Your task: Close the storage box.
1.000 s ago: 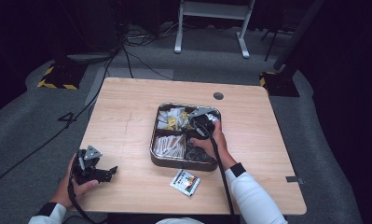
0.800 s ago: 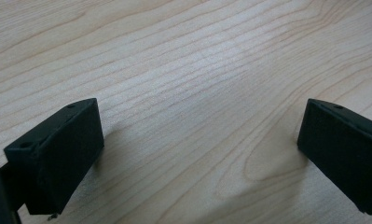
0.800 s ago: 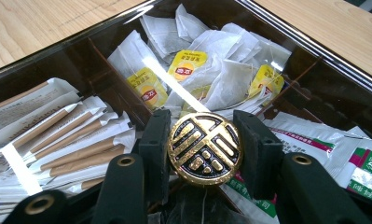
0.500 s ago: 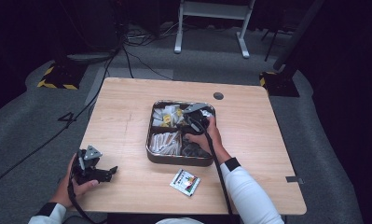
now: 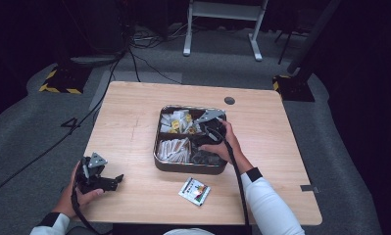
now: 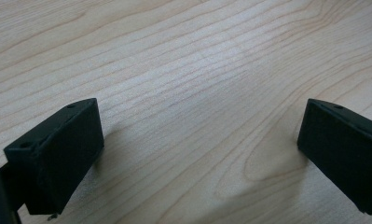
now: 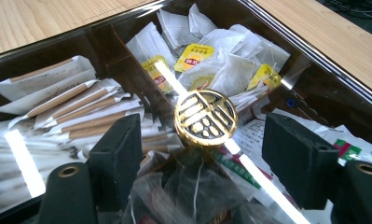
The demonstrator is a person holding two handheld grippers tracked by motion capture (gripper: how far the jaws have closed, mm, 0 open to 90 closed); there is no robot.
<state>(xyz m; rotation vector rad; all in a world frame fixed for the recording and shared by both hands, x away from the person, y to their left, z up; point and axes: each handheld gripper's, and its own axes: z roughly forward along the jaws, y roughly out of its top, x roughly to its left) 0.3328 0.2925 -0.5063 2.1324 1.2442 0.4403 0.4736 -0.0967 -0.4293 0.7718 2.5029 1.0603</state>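
Right gripper (image 5: 199, 131) sits over the middle of the compartment tray (image 5: 159, 161), which stands at the centre of the tabletop (image 5: 134, 112); its jaws have just been opening and stand apart, nothing pressed between them, straddling the gold round knob (image 7: 205, 117) on the tray's clear lid. Left gripper (image 5: 115, 180) rests near the tabletop's near left corner, jaws wide apart over bare wood. A small packet (image 5: 194, 190) lies by the near edge, just in front of the tray.
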